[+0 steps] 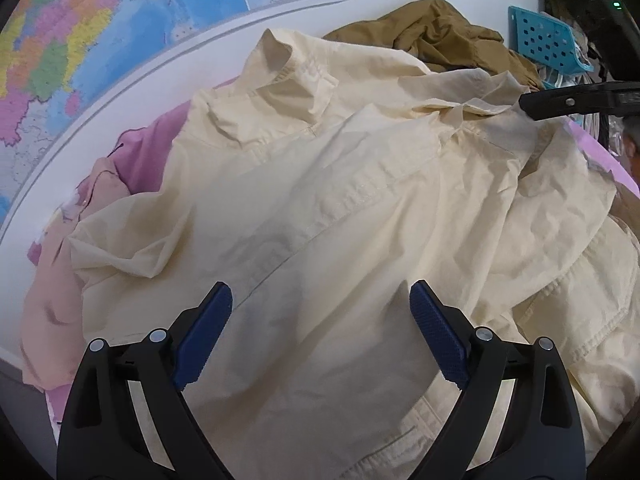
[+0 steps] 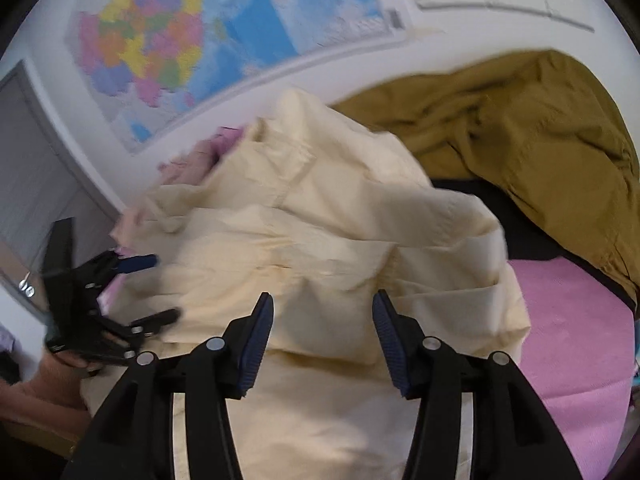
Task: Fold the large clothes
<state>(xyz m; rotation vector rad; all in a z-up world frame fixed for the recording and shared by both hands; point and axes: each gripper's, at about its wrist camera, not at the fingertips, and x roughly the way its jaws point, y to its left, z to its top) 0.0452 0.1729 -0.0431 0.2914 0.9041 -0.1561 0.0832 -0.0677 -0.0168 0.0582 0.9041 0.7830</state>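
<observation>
Spreading out the cream shirt (image 1: 340, 208) is the step I am judging to be in hand; it is lying rumpled on the pink sheet (image 2: 568, 344), collar toward twelve o'clock. Next I am needing a grip on a sleeve or hem. My left hand-held gripper (image 1: 320, 320) is hovering wide apart, holding nothing. My right hand-held gripper (image 2: 322, 332) is likewise gaping, empty, just above the cloth.

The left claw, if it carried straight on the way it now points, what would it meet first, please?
Most likely the cream shirt: the left claw stands open just over its wrinkled front, with nothing between them. Depth is unclear, so how soon it would touch cannot be told.
</observation>
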